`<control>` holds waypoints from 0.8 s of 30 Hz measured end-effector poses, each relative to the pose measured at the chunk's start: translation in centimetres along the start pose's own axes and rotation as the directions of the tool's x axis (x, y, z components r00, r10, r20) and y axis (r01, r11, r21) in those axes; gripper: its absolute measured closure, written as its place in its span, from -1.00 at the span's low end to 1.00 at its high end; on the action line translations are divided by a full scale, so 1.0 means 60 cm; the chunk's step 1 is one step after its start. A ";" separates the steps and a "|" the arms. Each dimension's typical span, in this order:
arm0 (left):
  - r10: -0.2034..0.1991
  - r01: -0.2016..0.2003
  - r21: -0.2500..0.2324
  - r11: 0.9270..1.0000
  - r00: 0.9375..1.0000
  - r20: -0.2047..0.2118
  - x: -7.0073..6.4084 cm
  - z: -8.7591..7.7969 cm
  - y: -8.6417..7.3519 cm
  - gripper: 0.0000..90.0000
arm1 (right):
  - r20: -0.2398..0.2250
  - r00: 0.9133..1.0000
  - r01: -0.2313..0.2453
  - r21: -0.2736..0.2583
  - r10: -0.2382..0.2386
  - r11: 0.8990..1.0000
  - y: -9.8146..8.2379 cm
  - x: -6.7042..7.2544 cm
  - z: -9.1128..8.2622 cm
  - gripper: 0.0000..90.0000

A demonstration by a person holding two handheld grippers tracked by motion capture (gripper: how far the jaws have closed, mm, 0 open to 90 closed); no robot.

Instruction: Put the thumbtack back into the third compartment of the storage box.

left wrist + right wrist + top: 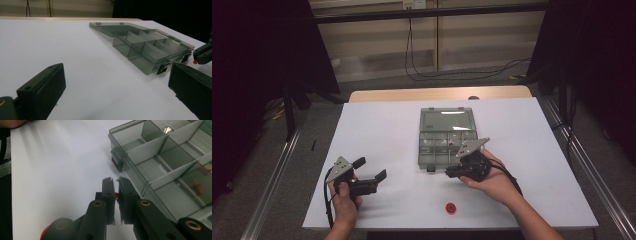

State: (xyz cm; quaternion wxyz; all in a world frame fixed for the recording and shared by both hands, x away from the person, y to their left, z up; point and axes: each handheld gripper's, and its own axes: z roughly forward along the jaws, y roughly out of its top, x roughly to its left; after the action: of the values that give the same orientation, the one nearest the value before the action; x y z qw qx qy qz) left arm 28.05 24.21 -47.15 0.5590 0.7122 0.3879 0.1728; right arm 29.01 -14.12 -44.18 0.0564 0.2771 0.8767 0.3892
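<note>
At the near edge of the white worktop (387,130), about six o'clock in the high view, a small red round thing (451,208) lies alone; I cannot tell what it is. At eight o'clock a hand holds the left tongs (372,169), their jaws spread wide with nothing between them, pointing toward three o'clock; in the left gripper view the two black jaws stand well apart over bare worktop. At five o'clock the other hand holds the right tongs (448,173), pointing toward nine o'clock, just beside the near front of the box; their jaws are pressed nearly together on a small red pushpin (116,194), whose red shows in the narrow gap between the pads in the right gripper view. Beyond them, near the centre, the smoky clear compartment box (447,145) sits open, its lid (447,120) laid flat toward twelve o'clock; another red pin (198,188) lies in one of its compartments; two dark latches show on its near wall.
</note>
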 end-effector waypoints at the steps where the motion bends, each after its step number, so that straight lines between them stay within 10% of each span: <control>1: -0.001 0.001 0.001 1.000 1.000 0.000 0.000 0.000 0.000 -0.97 | 0.008 1.000 -0.001 0.007 0.001 1.000 0.001 0.000 -0.001 0.87; 24: -0.002 0.002 -0.001 1.000 1.000 0.002 0.000 0.000 0.000 -0.98 | 0.011 1.000 -0.013 -0.007 0.013 1.000 0.016 -0.014 -0.013 0.87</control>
State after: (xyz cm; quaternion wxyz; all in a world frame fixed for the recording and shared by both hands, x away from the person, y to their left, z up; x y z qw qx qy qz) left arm 28.04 24.22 -47.15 0.5600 0.7116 0.3881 0.1716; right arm 29.87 -14.54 -43.04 0.0595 0.2848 0.8731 0.3911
